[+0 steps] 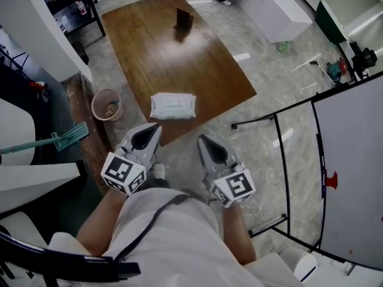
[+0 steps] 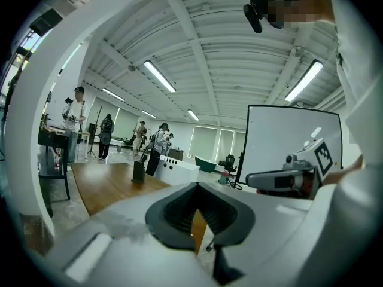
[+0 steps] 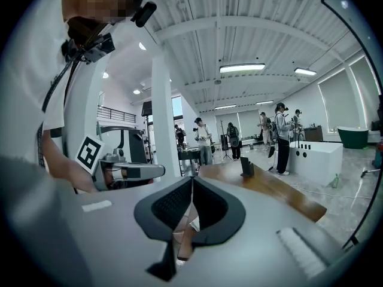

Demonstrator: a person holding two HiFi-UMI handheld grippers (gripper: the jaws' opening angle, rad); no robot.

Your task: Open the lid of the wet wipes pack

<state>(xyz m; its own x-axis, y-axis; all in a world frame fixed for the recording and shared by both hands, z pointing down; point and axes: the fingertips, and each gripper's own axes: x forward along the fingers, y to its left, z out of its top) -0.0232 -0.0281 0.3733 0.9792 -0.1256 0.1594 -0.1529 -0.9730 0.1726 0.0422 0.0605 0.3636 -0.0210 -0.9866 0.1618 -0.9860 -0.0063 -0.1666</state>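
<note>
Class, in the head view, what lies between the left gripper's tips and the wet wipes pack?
Head view: only bare wooden table between the left gripper and the wet wipes pack; nothing else.

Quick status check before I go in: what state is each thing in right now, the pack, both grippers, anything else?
wet wipes pack: lying flat near the front edge of the table, lid looks closed, untouched.
left gripper: jaws together, empty.
right gripper: jaws together, empty.
dark stand: upright at the table's far end.
bin: upright beside the table, some scraps inside.
</note>
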